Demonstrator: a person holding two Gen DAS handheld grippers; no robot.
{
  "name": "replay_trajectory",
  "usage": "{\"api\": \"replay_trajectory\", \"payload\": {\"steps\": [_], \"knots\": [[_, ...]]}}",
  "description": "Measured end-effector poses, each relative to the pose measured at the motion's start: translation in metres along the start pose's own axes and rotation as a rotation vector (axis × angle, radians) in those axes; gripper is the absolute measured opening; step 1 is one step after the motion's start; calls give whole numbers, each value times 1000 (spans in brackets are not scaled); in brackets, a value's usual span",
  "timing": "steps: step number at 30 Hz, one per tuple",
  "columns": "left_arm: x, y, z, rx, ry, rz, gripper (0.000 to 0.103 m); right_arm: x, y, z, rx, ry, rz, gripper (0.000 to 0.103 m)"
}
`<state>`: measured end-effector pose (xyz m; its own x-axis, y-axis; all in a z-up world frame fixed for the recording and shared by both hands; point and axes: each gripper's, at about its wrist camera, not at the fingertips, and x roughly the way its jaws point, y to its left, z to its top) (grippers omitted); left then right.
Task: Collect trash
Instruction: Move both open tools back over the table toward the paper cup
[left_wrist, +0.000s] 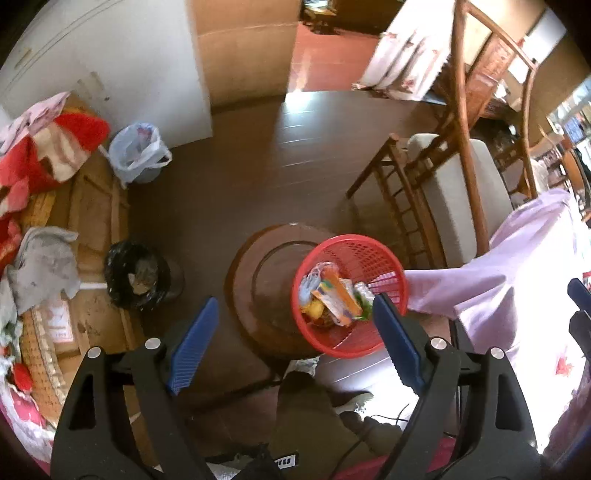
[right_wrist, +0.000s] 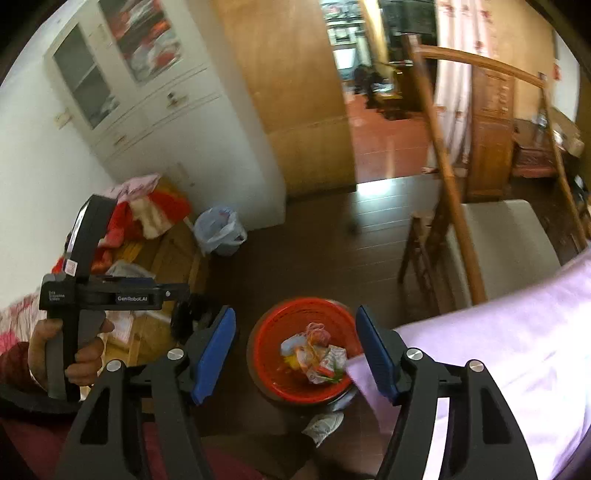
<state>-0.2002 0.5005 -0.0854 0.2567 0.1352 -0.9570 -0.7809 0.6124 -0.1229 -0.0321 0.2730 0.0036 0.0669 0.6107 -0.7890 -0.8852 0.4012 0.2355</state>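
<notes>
A red mesh basket (left_wrist: 369, 254) holding several crumpled wrappers (left_wrist: 332, 295) sits on a round wooden stool (left_wrist: 258, 280). It also shows in the right wrist view (right_wrist: 280, 325), with the wrappers (right_wrist: 317, 354) inside. My left gripper (left_wrist: 295, 339) is open and empty, above the stool beside the basket. My right gripper (right_wrist: 295, 350) is open and empty, above the basket. The left gripper's body (right_wrist: 99, 288) shows in a hand at the left of the right wrist view.
A black-lined bin (left_wrist: 140, 277) and a bin with a white bag (left_wrist: 138, 155) stand on the dark floor. Wooden chair (left_wrist: 454, 184) behind the stool. A lilac cloth-covered table (left_wrist: 524, 266) at right. Cardboard and clothes (left_wrist: 48, 147) lie at left.
</notes>
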Motion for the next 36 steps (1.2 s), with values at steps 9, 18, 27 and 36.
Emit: {"api": "replay_trajectory", "payload": {"steps": [9,18,27,36], "knots": [[10,-103,15,246,-1,-105,83,-74,-78,-56,259,-94,-189,71],[11,-223,-3,529,-2,-206,85,-146,-129,-131,505,-201,-357,72],[5,-334,-53,796,10,-299,86,-216,-151,-212,708,-316,-530,77],[-3,-451,-141,1089,47,-371,87,-278,-181,-314,937,-396,-651,78]]}}
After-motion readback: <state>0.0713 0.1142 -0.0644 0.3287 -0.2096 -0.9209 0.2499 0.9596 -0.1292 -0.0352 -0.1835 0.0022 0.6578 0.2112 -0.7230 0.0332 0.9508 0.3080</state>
